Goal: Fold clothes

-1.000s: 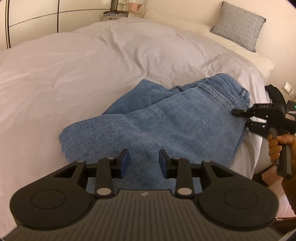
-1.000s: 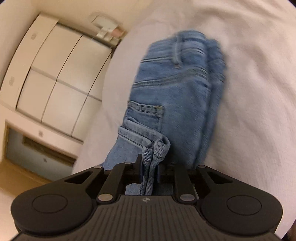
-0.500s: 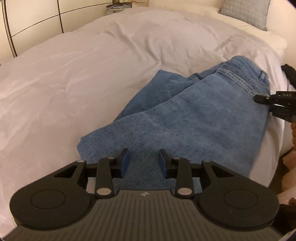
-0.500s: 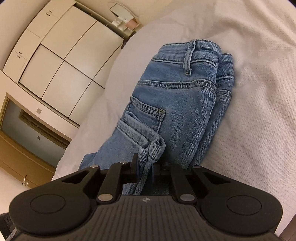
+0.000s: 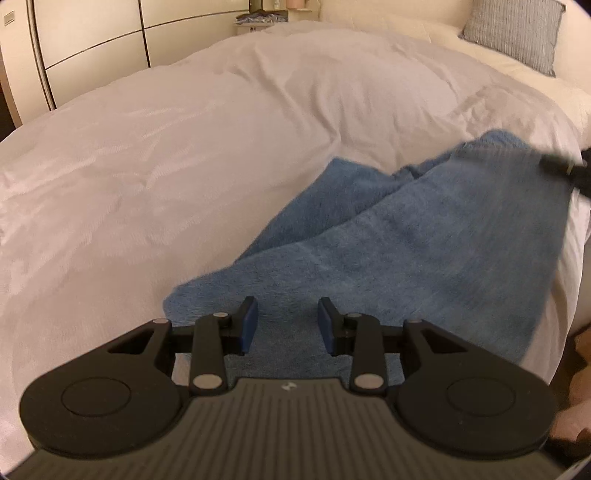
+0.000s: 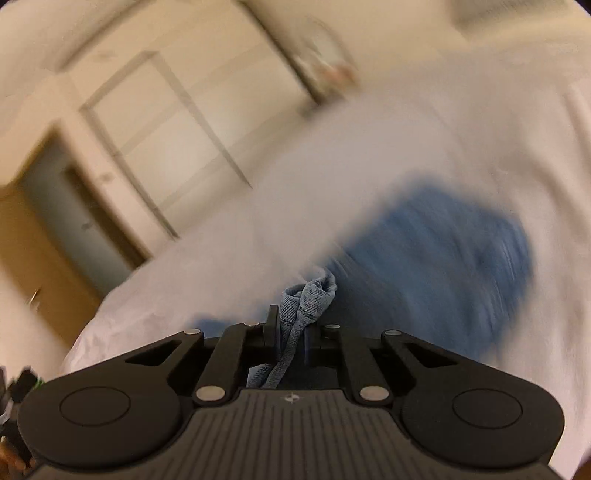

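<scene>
Left to right, from the left wrist view: cream panelled wardrobe doors (image 5: 92,48) at far left behind a wide bed under a rumpled white duvet (image 5: 166,155). Blue denim jeans (image 5: 424,251) spread flat across the bed's right half, running from the near edge by the fingers up to the far right. Left gripper (image 5: 287,325) low over the near end of the jeans, blue-padded fingers (image 5: 250,321) set wide apart with bare denim showing between them, gripping nothing (contact with the cloth below cannot be judged). Grey textured cushion (image 5: 513,33) at top right. Dark blurred tip of the right gripper (image 5: 561,168) at the jeans' far right end.

From the right wrist view (heavily motion-blurred): wardrobe doors (image 6: 155,122) upper left, duvet (image 6: 480,129) filling the right. Right gripper (image 6: 291,338) with black fingers (image 6: 272,325) drawn narrow, pinching a bunched fold of the jeans (image 6: 306,299) that stands up between them. Rest of the jeans (image 6: 443,258) trailing away right of the fingers on the bed.
</scene>
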Motion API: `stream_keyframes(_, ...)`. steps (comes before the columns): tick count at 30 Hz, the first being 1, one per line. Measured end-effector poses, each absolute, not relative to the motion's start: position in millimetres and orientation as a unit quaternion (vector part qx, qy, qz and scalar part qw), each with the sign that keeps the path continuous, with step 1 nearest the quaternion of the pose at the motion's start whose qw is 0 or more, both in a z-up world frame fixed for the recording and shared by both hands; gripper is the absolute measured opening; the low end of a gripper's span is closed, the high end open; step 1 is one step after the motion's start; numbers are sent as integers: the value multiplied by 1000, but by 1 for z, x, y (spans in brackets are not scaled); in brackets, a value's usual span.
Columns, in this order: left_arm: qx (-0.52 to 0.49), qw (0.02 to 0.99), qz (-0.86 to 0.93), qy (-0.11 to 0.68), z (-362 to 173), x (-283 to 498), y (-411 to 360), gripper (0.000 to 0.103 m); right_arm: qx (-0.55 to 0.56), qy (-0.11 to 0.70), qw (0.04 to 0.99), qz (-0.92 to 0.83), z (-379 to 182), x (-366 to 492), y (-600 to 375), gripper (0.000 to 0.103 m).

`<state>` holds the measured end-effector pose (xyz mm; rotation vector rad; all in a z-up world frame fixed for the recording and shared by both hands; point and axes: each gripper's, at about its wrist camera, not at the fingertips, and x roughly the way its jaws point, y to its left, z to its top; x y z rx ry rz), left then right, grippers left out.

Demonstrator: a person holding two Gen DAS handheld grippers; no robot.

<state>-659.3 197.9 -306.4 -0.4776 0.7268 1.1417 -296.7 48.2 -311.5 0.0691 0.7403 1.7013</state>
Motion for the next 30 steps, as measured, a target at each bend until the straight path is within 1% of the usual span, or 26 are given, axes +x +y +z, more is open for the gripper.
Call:
stream_keyframes(2,-213,759,521,326,-302,-654,201,31,48,297,621,724,-297,-277,51,9)
stream_keyframes(4,-207,763,516,329,-301,-647,206,31,61,312,649,691,-304,-247,56,10)
stream_keyframes(5,-207,764,511,334,-305,-643,210,31,62,333,660,670,-315,-231,60,11)
stream_keyframes(7,-209,763,505,347,-314,-635,218,31,64,411,660,625,-352,-199,71,11)
stream_keyframes(8,-209,762,503,350,-317,-633,220,32,66,425,657,619,-359,-195,72,11)
stream_keyframes(20,-213,757,505,356,-321,-635,223,32,84,435,651,616,-381,-192,70,9)
stream_keyframes(25,-210,757,505,358,-321,-636,222,32,86,437,648,618,-383,-191,68,7)
stream_keyframes(30,-205,757,506,358,-319,-636,224,32,74,404,662,627,-372,-196,64,9)
